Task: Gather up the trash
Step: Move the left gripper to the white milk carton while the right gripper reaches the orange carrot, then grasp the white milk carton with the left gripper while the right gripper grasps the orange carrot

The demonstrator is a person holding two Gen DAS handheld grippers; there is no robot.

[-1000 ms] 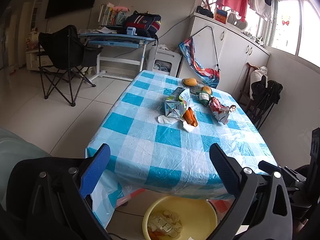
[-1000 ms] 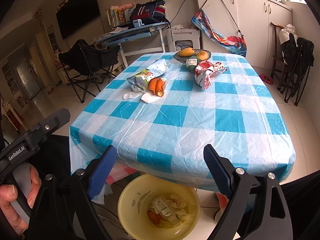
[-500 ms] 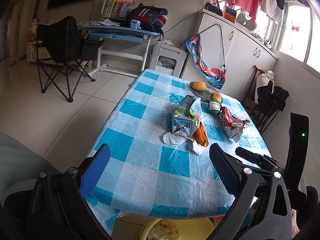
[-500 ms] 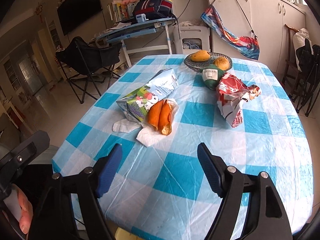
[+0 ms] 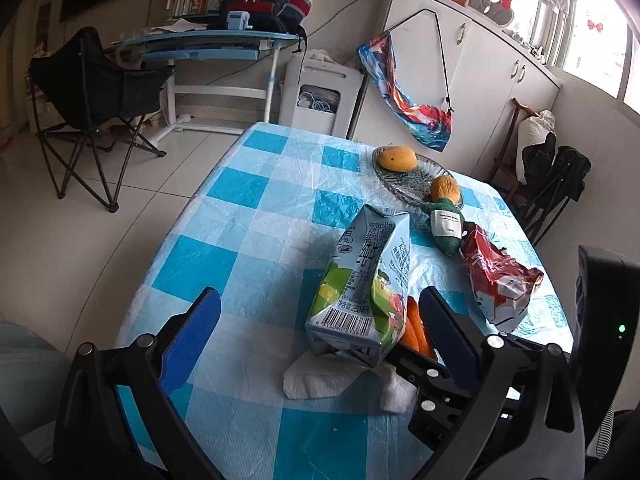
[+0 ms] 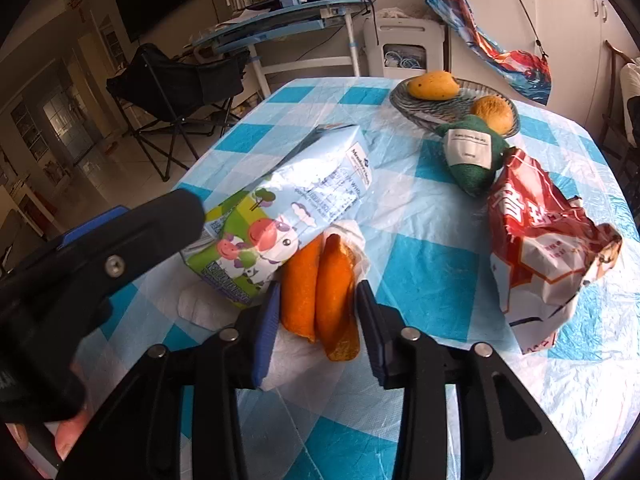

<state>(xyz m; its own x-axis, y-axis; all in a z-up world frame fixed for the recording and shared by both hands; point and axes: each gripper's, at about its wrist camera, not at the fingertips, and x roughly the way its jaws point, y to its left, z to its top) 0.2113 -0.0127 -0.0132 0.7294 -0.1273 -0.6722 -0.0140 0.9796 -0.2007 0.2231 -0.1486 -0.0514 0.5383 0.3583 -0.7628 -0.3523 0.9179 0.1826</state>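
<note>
Both grippers now nearer carton (image 5: pixel 362 286).

Bright window daylight, sharp, fisheye-curved dark edges.

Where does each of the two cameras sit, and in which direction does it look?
Left wrist: on the left gripper, looking down across the checked table; its open jaws flank the milk carton.
Right wrist: on the right gripper, aimed at the orange peels, its jaws closing around them; the left gripper's finger and a hand show.
Shared: carton, peels, red bag, fruit plate.
</note>
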